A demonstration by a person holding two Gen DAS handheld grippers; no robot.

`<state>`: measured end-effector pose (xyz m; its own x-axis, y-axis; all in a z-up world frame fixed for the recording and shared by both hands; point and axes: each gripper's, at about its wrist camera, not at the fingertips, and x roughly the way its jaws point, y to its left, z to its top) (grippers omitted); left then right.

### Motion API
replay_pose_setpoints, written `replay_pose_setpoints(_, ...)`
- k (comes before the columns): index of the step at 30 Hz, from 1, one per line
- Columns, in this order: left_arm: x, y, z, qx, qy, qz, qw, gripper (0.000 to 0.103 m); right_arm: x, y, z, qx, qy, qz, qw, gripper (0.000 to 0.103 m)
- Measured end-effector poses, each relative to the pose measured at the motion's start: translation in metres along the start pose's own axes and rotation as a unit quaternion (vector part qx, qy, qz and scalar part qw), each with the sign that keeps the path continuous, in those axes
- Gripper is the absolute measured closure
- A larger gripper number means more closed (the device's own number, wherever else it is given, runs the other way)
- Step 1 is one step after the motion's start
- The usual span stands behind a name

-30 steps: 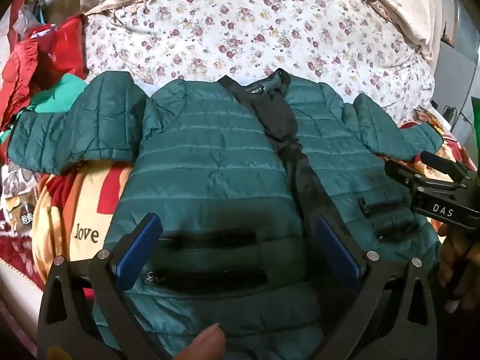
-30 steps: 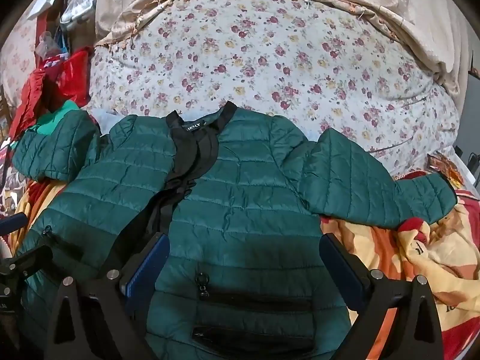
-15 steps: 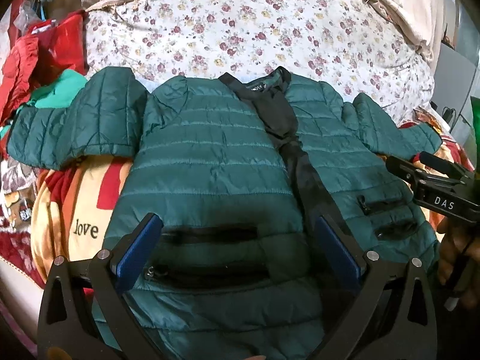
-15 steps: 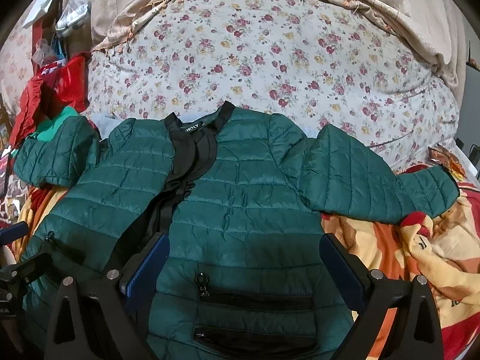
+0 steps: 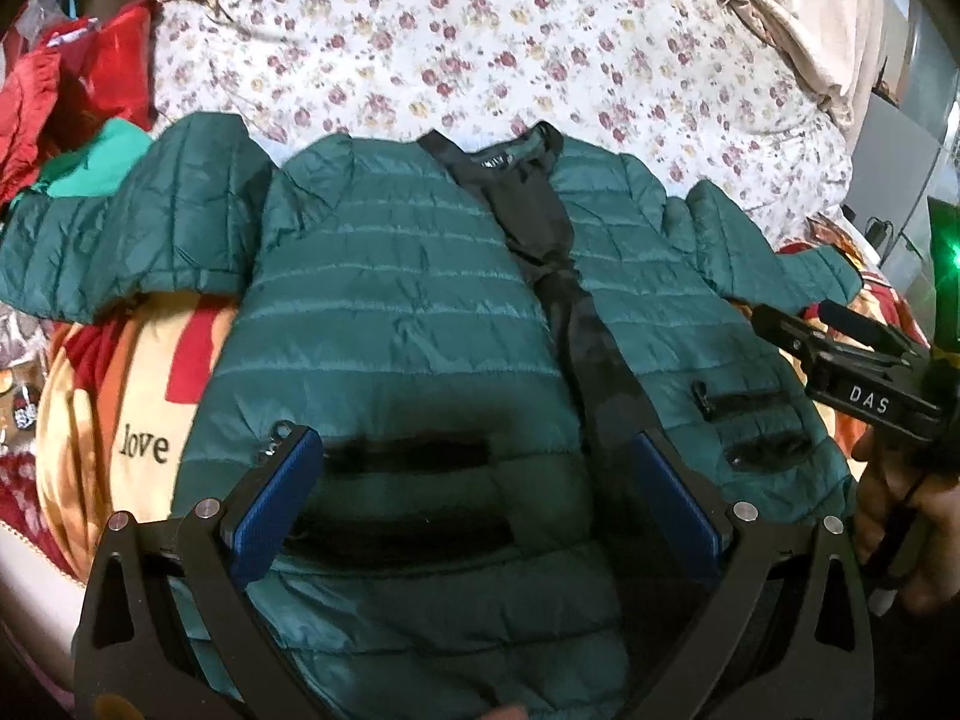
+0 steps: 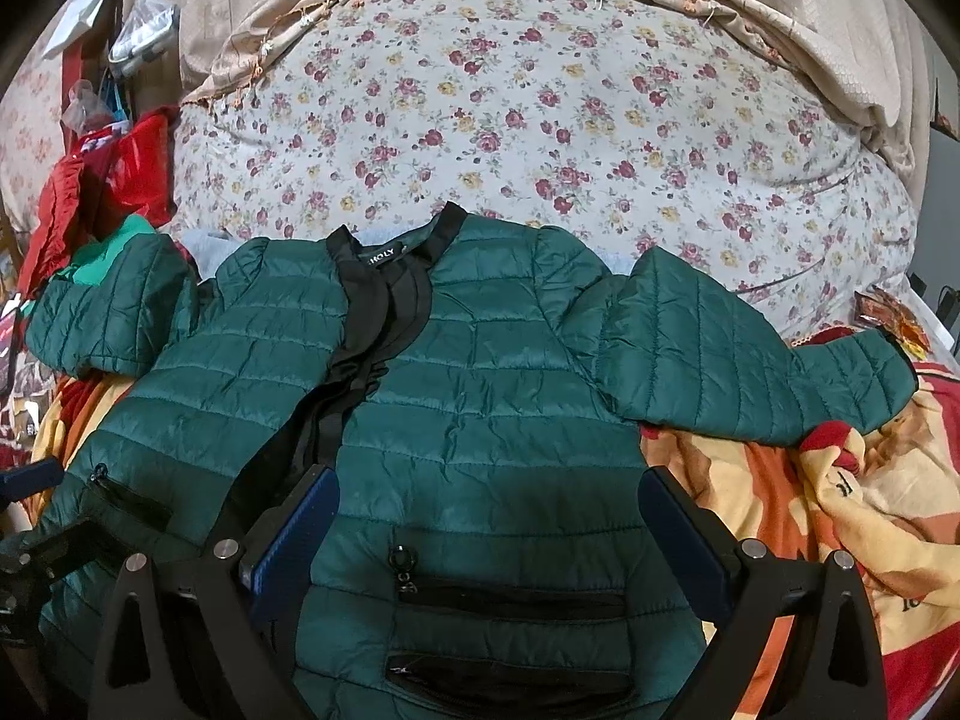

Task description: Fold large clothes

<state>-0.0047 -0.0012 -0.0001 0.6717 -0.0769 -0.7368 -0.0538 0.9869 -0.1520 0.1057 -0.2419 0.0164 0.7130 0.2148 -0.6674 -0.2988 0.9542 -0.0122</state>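
A dark green quilted jacket (image 5: 384, 324) (image 6: 480, 396) lies face up on the bed, front open along a black placket, sleeves spread out to both sides. My left gripper (image 5: 474, 468) hovers open over the jacket's left lower front, above its black pocket zips. My right gripper (image 6: 489, 504) hangs open over the right lower front, nothing between its blue pads. The right gripper also shows at the right edge of the left wrist view, held by a hand (image 5: 900, 516). The left sleeve (image 5: 120, 240) rests folded at the elbow; the right sleeve (image 6: 750, 360) lies straight out.
A floral quilt (image 6: 540, 120) covers the far half of the bed. An orange and yellow blanket (image 6: 840, 510) (image 5: 120, 408) with "love" printed on it lies under the jacket. Red clothes (image 5: 72, 96) are piled at the far left.
Both grippers have shifted slightly, so the jacket sits a little lower and nearer in view. A fingertip at the bottom of the left wrist view has dropped almost out of sight. The jacket has not moved.
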Motion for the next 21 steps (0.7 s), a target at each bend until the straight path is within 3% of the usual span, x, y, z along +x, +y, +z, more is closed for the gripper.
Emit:
replay_pose_setpoints(18, 0.0022, -0.0053, -0.003, -0.004, 0.008, -0.026, 0.9996, 0.0, -0.0007, -0.003, -0.0009, 0.004, 0.001, -0.001, 1.0, 0.004)
replay_pose_setpoints(21, -0.0029, -0.0056, -0.0027, -0.002, -0.02, -0.014, 0.9997, 0.0, -0.0003, -0.0028, -0.0008, 0.003, 0.001, -0.001, 1.0, 0.004)
